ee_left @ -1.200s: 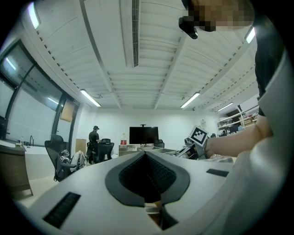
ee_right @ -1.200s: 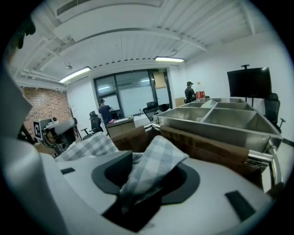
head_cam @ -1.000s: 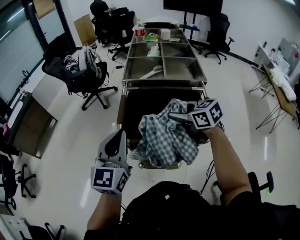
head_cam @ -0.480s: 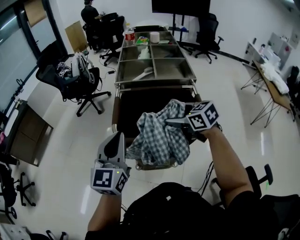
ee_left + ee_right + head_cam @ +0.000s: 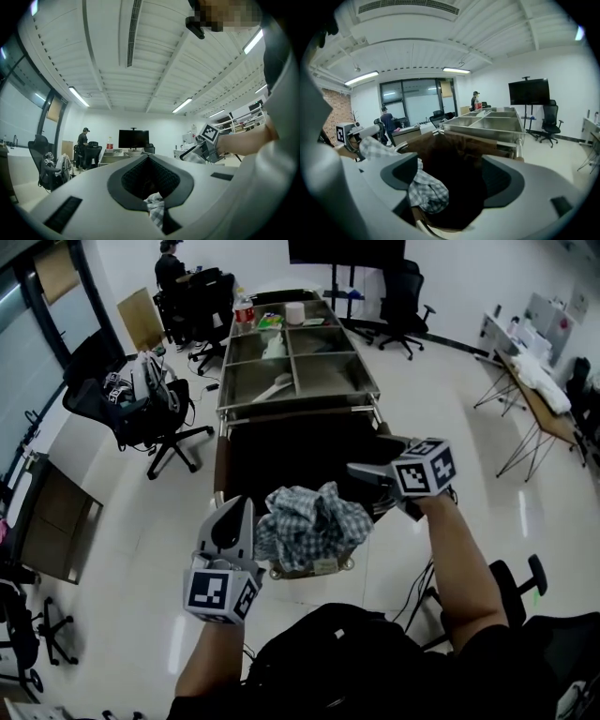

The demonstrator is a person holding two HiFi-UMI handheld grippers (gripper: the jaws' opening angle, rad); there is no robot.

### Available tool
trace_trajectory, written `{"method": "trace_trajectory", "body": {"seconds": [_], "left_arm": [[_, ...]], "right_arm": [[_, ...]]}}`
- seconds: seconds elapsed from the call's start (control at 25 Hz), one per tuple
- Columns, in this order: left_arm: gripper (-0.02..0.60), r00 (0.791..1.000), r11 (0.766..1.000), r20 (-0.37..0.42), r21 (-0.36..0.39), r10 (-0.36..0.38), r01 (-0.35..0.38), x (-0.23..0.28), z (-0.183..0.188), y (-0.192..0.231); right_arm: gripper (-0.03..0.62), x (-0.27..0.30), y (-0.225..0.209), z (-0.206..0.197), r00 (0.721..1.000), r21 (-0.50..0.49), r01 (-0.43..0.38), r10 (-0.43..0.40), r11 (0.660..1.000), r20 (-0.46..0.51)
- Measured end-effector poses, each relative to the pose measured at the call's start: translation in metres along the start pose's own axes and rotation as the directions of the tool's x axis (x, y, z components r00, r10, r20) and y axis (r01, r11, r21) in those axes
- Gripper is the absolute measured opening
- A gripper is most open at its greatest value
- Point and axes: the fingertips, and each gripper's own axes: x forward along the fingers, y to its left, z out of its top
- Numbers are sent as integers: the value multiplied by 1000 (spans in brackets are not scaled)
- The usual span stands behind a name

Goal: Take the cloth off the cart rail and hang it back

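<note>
A blue-and-white checked cloth lies bunched over the near rail of the cart, above its dark bag. My left gripper sits at the cloth's left edge. In the left gripper view its jaws are shut, with a corner of the cloth pinched low between them. My right gripper hovers to the right of the cloth, apart from it and open. In the right gripper view the gap of that gripper is empty, and the cloth hangs beyond the left jaw.
The cart's steel top has compartments holding utensils, a bottle and a paper roll. Office chairs stand at the left, with a person seated at the back. A folding table stands at the right.
The right gripper opened, let go of the cloth and drew off to the right. The cloth sank from a raised spread into a bunch on the rail. The left gripper barely moved.
</note>
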Motion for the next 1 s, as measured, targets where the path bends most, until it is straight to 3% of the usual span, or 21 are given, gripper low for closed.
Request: {"method": "trace_trajectory", "body": {"seconds": [0.28,0.32,0.4,0.44,0.48,0.8,1.0], "left_arm": [[0,999,1000,-11,-1,-30,30,-13,-4,-4],[0,999,999,-13,-1,-36,36,-19,-4,-6],[0,999,999,-14,-4,-49,49,-33,-6,-8],[0,998,998,-13,-6,-57,57,-41,-8,-8],[0,998,998,-15,-8,-64,63,-49,-10,-10],[0,993,995,-55,-9,-103,102,-129,-23,-23],[0,990,992,-59,-14,-129,129,-178,-34,-37]], "right_arm": [[452,-33,30,14,991,3,13,-13,1000,130],[427,-38,41,18,987,3,7,-7,1000,163],[294,-48,66,23,972,-1,9,-8,1000,234],[119,-53,78,24,964,-2,25,-23,1000,267],[11,-58,89,24,955,-2,42,-40,999,293],[21,-85,194,4,900,22,-8,-2,1000,437],[12,-105,248,-35,900,70,3,-33,998,434]]}}
